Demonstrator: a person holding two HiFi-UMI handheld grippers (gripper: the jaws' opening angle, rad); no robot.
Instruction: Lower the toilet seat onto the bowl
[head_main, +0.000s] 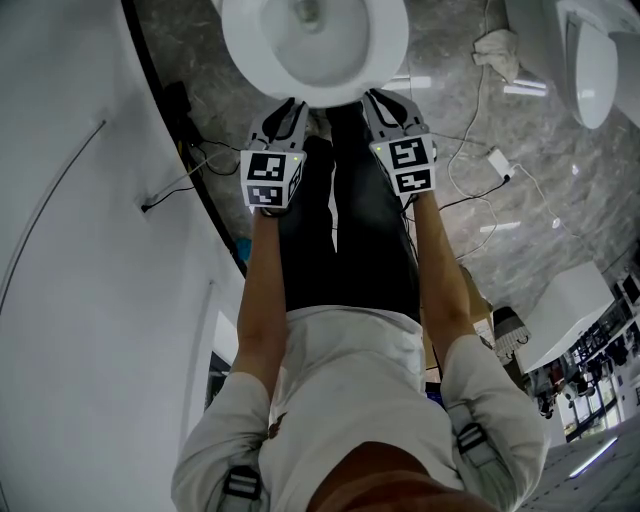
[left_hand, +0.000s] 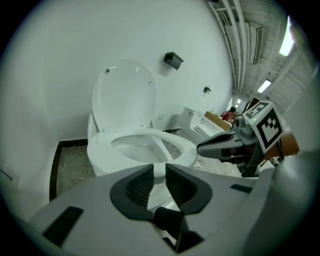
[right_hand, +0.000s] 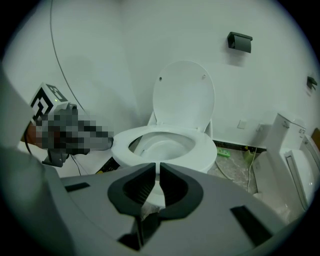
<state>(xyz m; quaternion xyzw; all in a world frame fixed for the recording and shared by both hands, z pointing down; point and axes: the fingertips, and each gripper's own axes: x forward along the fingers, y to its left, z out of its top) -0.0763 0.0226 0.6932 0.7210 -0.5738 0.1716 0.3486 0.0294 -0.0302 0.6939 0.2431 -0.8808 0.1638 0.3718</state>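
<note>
- Head view: your left gripper (head_main: 285, 112) and right gripper (head_main: 388, 103) point at the front rim of the white oval plastic toilet seat (head_main: 388, 48), which lies flat on the bowl.
- Left gripper view: its jaws stand narrow and empty.
- Right gripper view: its jaws show only a thin slit and hold nothing.
</note>
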